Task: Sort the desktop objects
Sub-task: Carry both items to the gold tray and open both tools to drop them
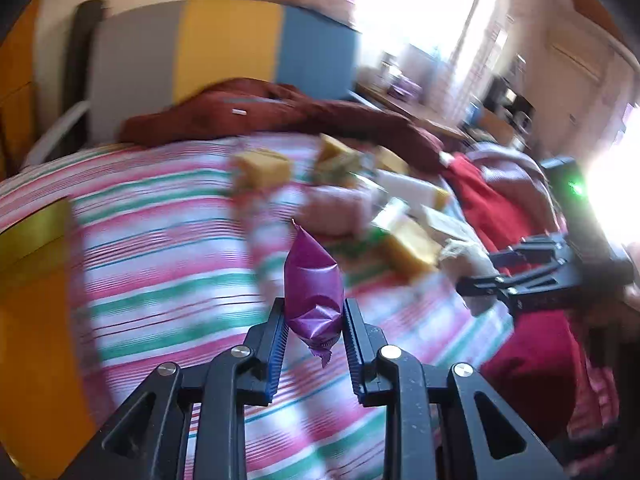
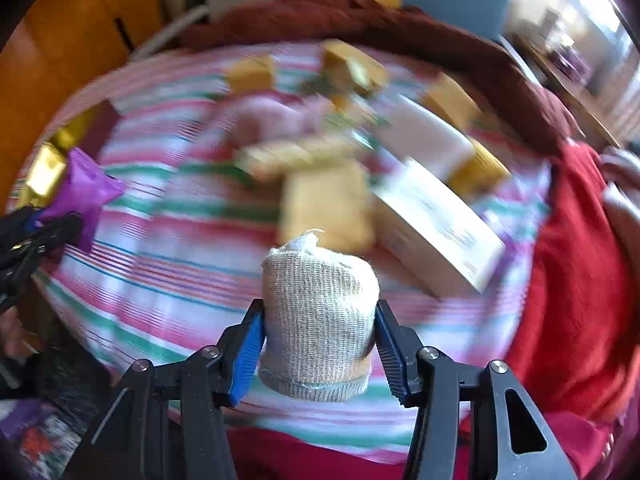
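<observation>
Both lifted for sorting: left gripper (image 1: 314, 322) clenching purple wrapped snack (image 1: 312, 280), right gripper (image 2: 320, 338) clamping rolled sock (image 2: 318, 316), probably, gold boxes (image 2: 326, 208) at twelve o'clock.

No legible text, brand or number anywhere; faint print on the side of the cream box (image 2: 436, 232), smeared past reading by motion blur; likewise unreadable, the faces of the yellow boxes (image 1: 266, 168) on the striped cloth (image 1: 168, 248).
</observation>
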`<state>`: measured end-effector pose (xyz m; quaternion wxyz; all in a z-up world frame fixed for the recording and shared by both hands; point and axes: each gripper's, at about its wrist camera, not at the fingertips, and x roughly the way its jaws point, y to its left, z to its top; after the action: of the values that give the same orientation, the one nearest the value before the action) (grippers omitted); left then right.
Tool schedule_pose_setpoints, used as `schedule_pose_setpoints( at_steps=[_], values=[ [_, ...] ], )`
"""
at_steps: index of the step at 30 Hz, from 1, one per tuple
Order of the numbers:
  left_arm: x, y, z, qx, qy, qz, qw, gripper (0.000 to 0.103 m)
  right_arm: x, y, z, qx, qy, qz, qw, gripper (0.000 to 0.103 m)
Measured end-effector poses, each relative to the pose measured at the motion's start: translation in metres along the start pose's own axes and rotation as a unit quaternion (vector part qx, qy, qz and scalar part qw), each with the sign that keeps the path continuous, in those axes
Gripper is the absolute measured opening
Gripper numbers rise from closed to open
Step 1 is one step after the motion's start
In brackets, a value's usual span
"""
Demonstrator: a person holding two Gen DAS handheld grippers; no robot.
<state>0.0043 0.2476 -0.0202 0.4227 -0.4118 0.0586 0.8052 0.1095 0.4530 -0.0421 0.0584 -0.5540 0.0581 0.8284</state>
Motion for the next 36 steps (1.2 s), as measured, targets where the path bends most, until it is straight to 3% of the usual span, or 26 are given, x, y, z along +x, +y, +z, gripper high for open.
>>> schedule_pose_setpoints(
  at_steps=[1,3,6,17,24,27,30,36],
  values=[
    [-0.008,0.012,0.000,-0.013,-0.008,0.013,0.9998,0.026,0.000,0.015,-0.003,-0.010,-0.009,0.013,1.000,0.054],
    [-0.024,0.035,-0.002,-0.034,-0.018,0.038,0.9986,0.026,-0.012,0.037,0.032,-0.027,-0.019,0.035,0.999,0.053],
    [-0.046,0.071,-0.007,-0.064,-0.034,0.081,0.9941,0.026,-0.013,0.081,0.052,-0.060,-0.041,0.076,0.994,0.053],
    [-0.101,0.183,-0.039,-0.156,-0.056,0.211,0.9634,0.027,0.013,0.243,0.108,-0.150,-0.055,0.206,0.965,0.054],
    [-0.108,0.225,-0.057,-0.183,-0.040,0.263,0.9466,0.029,0.039,0.301,0.111,-0.176,-0.035,0.218,0.959,0.056],
    [-0.108,0.234,-0.064,-0.190,-0.033,0.267,0.9443,0.033,0.047,0.317,0.107,-0.183,-0.029,0.225,0.957,0.059],
    [-0.109,0.238,-0.071,-0.199,-0.027,0.272,0.9412,0.037,0.048,0.328,0.100,-0.191,-0.030,0.228,0.954,0.073],
    [-0.120,0.237,-0.076,-0.207,-0.041,0.283,0.9355,0.037,0.045,0.331,0.091,-0.186,-0.044,0.224,0.956,0.074]
  ],
)
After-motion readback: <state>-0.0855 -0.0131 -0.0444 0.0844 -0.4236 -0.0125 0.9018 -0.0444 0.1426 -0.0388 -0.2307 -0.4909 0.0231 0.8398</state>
